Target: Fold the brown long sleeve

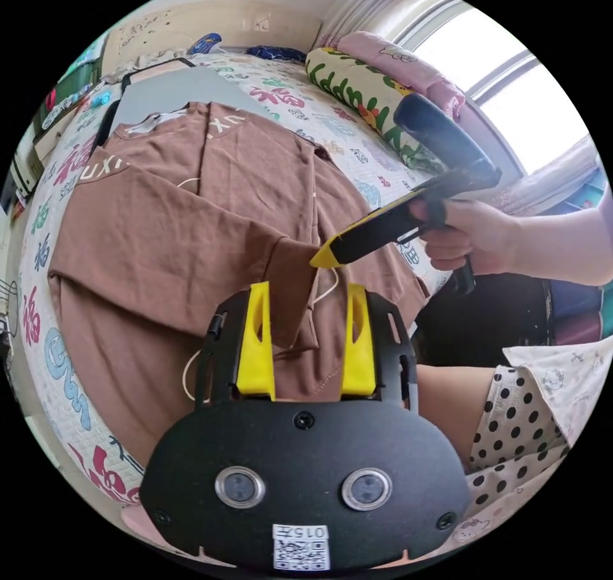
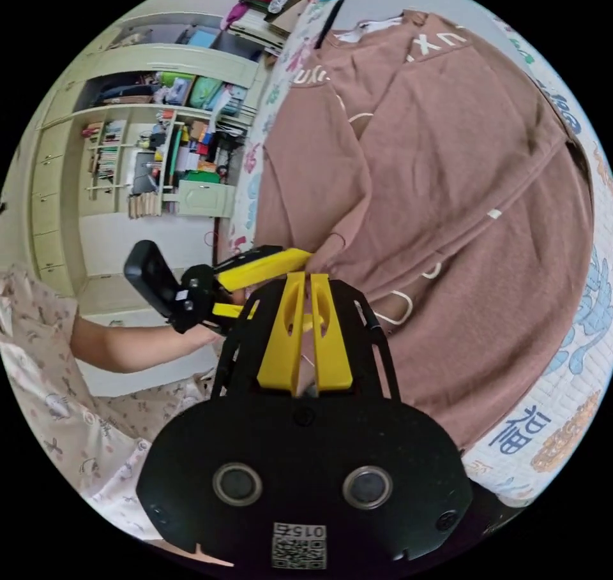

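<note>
- Brown long sleeve (image 1: 191, 223): spread on the bed (image 1: 64, 376), hem at its near edge.
- Right hand-held gripper (image 2: 310, 280): jaws closed, seemingly pinching a sleeve cuff; held level, reaching inward.
- Left hand-held gripper (image 1: 310, 299): jaws apart, straddling the cuff, gripping nothing.
- Risk: the thin cuff may slip from the pinch, undoing the fold.

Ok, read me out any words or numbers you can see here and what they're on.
"UXI" and "UX": pale letters on the brown shirt, cut off by its folds.
"福": blue character on the bed cover.
Other coloured characters on the bed cover: too warped to read.
Sticker on the left hand-held gripper: a reversed label, not read out.
</note>
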{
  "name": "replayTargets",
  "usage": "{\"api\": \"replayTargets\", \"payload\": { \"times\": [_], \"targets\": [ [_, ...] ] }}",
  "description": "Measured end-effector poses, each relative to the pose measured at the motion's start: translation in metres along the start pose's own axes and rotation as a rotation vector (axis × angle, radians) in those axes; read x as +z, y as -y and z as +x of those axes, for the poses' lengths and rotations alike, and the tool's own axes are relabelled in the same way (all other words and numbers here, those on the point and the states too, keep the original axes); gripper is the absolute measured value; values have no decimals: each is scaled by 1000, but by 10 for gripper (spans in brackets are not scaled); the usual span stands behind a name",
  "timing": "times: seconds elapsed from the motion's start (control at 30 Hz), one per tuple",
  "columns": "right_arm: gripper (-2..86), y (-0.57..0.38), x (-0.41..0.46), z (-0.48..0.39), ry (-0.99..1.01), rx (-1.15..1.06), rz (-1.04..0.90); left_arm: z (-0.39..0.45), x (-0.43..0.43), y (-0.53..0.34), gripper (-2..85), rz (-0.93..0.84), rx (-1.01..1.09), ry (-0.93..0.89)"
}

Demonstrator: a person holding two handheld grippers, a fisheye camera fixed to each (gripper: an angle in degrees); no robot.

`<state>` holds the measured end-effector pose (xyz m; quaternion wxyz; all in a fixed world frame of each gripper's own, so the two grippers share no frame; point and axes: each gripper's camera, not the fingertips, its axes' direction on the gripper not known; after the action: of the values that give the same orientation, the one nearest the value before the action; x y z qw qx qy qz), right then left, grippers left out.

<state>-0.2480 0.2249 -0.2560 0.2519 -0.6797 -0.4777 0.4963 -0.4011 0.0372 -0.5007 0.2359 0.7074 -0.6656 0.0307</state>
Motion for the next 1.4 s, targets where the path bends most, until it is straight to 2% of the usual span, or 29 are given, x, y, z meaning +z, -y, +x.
{"api": "replayTargets", "payload": {
  "times": [0.07,0.13,0.17,0.23,0.33,0.43,0.6,0.7,0.8,0.87,0.93,0.97,1.03,1.07,1.13,1.17,1.2,1.23,1.27,1.37,1.4],
  "targets": [
    [24,5,4,-33,-20,-110,-34,-3,-7,-7,92,43,-31,57],
    [58,-8,9,-82,-259,-301,-3,-23,-22,-22,17,91,-152,91],
    [67,-15,14,-94,-345,-352,11,-31,-25,-26,13,95,-185,87],
    [93,-48,63,-135,-635,-609,-67,-67,-42,-48,4,127,-323,101],
    [100,-80,143,-143,-728,-787,-285,-104,-63,-74,0,156,-410,108],
    [97,-96,196,-135,-809,-830,-430,-120,-73,-91,-1,163,-425,130],
    [71,-97,205,-152,-851,-874,-453,-119,-67,-105,-1,144,-390,106],
    [40,-75,196,-167,-793,-828,-499,-111,-58,-109,-1,137,-359,83],
    [16,-40,160,-183,-701,-698,-452,-109,-54,-111,-1,146,-367,66],
    [10,-6,102,-183,-642,-547,-352,-117,-61,-109,-2,174,-423,11],
    [7,38,-27,-166,-623,-302,-151,-138,-88,-104,-1,224,-465,-6],
    [7,46,-65,-161,-648,-250,-93,-146,-99,-103,-1,239,-478,13],
    [8,57,-228,-145,-826,-58,149,-192,-157,-106,2,310,-542,137],
    [10,56,-269,-143,-878,-4,211,-205,-174,-108,4,330,-567,184],
    [19,30,-409,-143,-1077,198,484,-252,-239,-123,17,399,-665,462],
    [23,20,-435,-146,-1117,241,547,-259,-252,-127,21,406,-683,555],
    [39,-1,-476,-149,-1156,330,638,-265,-272,-132,65,400,-694,748],
    [55,-20,-498,-151,-1123,377,671,-264,-282,-133,99,380,-695,876],
    [62,-30,-502,-152,-1094,388,674,-262,-284,-134,112,371,-705,902],
    [76,-68,-468,-137,-953,422,588,-241,-259,-140,124,308,-692,790],
    [79,-81,-435,-122,-880,452,510,-233,-234,-146,120,270,-700,687]
  ]
}}
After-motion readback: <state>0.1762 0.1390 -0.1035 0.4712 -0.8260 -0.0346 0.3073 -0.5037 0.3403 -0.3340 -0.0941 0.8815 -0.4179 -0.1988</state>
